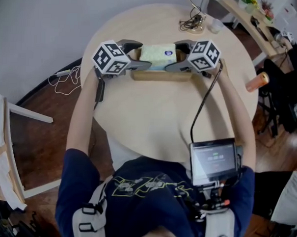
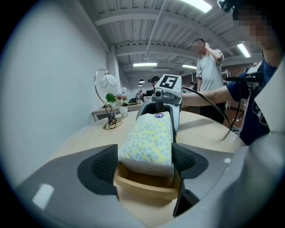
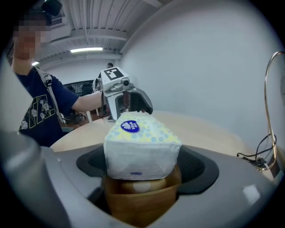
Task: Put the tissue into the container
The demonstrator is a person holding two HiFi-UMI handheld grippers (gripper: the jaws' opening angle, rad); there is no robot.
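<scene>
A tissue pack [image 1: 158,54], pale yellow with blue dots, lies lengthwise in the top of a long wooden container [image 1: 160,75] on the round table. My left gripper [image 1: 141,55] is shut on its left end and my right gripper [image 1: 177,55] on its right end. In the left gripper view the pack [image 2: 149,138] fills the gap between the pads of my left gripper [image 2: 146,162], above the container's end [image 2: 144,185]. The right gripper view shows the pack [image 3: 140,142] between the pads of my right gripper [image 3: 141,167], sticking up out of the container [image 3: 140,196].
The round wooden table [image 1: 153,116] carries a wire lamp stand with cables [image 1: 192,24] and a small cup [image 1: 216,26] at its far edge. An orange cylinder [image 1: 257,81] lies off the right rim. A person [image 2: 209,71] stands beyond the table.
</scene>
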